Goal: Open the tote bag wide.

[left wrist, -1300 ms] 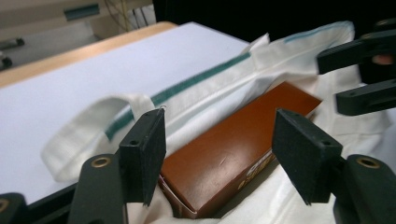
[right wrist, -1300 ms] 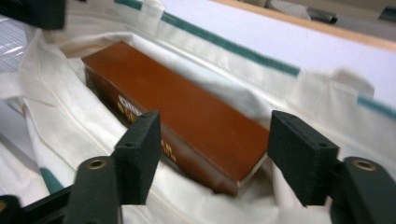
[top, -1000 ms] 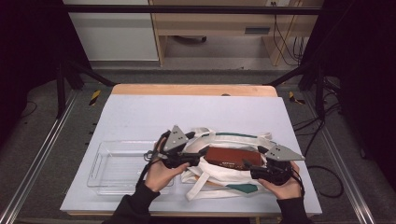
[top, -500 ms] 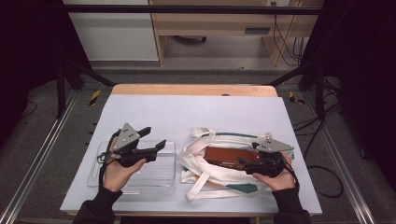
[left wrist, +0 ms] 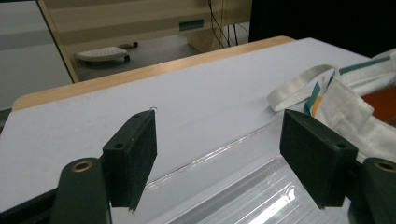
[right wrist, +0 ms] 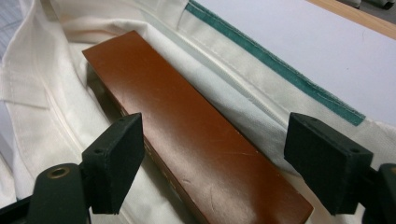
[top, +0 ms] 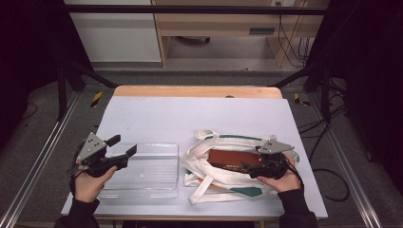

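Observation:
A white cloth bag (top: 212, 176) with green trim lies on the right half of the table, and a brown oblong box (top: 230, 159) rests in its open mouth. My right gripper (top: 248, 168) points left over the near end of the box (right wrist: 196, 140). Its jaws have just been opening; the box lies between and below the pads (right wrist: 114, 161), which stand clear of it. My left gripper (top: 123, 145) hovers open and empty over the left end of a clear plastic tray (top: 157, 187). The left gripper view looks across the tray's far rim (left wrist: 224, 151) toward a bag strap (left wrist: 299, 91).
The pale table top (top: 199, 116) ends at a wooden strip (top: 195, 91) along its far edge. Metal frame rails (top: 40, 161) run along both sides of the table. Cables (top: 332, 175) lie on the floor at the right.
My left gripper has left the bag and swung left to the clear tray's left end. The right gripper has stayed at the box, with its jaws a little wider.

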Available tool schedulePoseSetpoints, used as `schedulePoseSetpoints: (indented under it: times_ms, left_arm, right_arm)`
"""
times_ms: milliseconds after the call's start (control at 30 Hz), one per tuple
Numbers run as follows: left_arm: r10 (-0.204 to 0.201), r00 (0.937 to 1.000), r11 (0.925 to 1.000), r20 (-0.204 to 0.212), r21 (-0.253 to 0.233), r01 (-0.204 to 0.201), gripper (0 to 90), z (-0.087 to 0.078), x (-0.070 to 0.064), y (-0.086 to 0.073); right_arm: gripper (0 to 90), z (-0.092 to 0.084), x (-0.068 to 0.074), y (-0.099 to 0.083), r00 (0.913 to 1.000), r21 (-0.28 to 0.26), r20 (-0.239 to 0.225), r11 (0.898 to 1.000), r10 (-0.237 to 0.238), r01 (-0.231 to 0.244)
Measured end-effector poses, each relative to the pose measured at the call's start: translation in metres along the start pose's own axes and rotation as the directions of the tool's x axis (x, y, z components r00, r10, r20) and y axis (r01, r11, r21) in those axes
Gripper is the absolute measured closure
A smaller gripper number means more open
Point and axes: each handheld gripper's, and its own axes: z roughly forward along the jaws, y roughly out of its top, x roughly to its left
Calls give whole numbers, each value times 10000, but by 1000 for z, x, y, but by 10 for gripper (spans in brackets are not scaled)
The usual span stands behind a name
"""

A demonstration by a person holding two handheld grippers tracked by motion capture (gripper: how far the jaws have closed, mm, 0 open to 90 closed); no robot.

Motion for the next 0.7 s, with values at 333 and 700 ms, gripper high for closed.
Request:
schedulePoseSetpoints:
  times_ms: [333,700]
  left_arm:
    - [250,9974,9996,-671,110,-243,375,-2,18,-6]
    - [357,9975,9989,-610,-288,-375,415,0,27,-14]
  right_arm:
    - [175,11,-9,-5,9998,606,-183,9981,-36,47]
    - [126,33,-1,-6,9955,1485,-400,9848,-854,905]
